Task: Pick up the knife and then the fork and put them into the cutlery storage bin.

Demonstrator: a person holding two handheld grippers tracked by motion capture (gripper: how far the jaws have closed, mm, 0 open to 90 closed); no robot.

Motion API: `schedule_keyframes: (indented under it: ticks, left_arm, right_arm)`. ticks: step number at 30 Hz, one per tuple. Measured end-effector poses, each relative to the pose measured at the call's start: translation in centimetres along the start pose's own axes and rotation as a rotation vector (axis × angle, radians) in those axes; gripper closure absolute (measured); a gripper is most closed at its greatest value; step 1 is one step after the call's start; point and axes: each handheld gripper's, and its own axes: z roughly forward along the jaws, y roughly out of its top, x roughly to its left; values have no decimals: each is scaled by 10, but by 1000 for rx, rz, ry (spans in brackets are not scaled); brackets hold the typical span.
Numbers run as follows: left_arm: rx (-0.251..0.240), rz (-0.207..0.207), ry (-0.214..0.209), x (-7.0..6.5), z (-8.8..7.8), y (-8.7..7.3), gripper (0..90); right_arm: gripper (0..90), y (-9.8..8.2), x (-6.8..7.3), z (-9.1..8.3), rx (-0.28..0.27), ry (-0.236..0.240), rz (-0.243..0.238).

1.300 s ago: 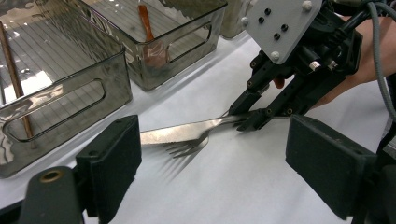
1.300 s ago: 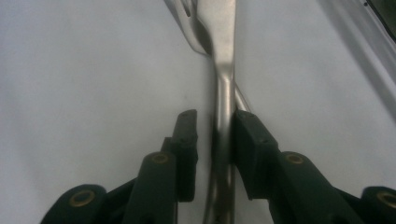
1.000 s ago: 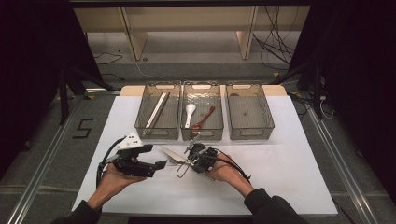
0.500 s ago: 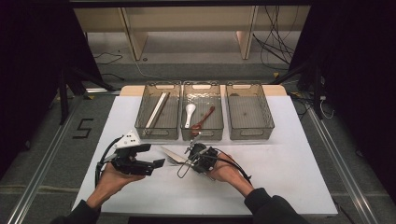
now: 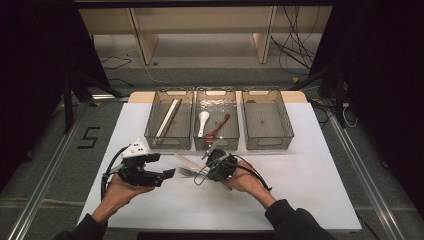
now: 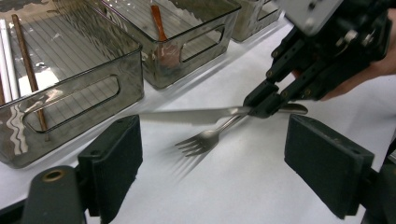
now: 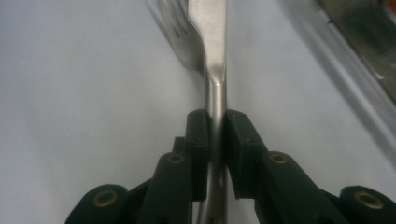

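Note:
My right gripper (image 5: 202,169) is shut on a flat metal knife (image 6: 196,115), whose thin edge runs up between the two pads (image 7: 198,135) of the right gripper (image 7: 215,126). A metal fork (image 6: 205,138) slants down from the same spot, tines toward the table; I cannot tell whether it is clamped too. Knife (image 5: 187,161) and fork (image 5: 185,172) lie low over the white table, in front of the middle bin. My left gripper (image 5: 164,165) stands open just left of them. In the left gripper view its pads (image 6: 116,158) frame the fork and the right gripper (image 6: 264,105).
Three clear grey bins stand in a row at the back. The left bin (image 5: 167,142) holds chopsticks (image 5: 167,117). In the middle bin (image 5: 216,143) lie a white spoon (image 5: 202,121) and a brown spoon (image 5: 218,128). The right bin (image 5: 267,142) holds nothing.

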Motion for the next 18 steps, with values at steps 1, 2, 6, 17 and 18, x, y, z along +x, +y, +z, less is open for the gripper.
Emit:
schedule_keyframes:
  ticks: [1, 2, 6, 17, 18]
  left_arm:
    - [-3, -5, 1, 0, 0, 0, 185]
    - [-5, -5, 2, 0, 0, 0, 185]
    - [-13, -13, 2, 2, 0, -1, 185]
    - [-39, -30, 6, 4, 0, -2, 182]
    - [-40, -30, 6, 4, 0, -2, 181]
  right_arm:
    - [806, 0, -2, -5, -14, 2, 12]
    - [806, 0, -3, -8, -19, 7, 19]
    - [806, -1, -12, -26, -74, 1, 36]
    - [806, -15, -53, -75, -201, -58, 157]
    - [806, -17, -57, -78, -207, -64, 170]
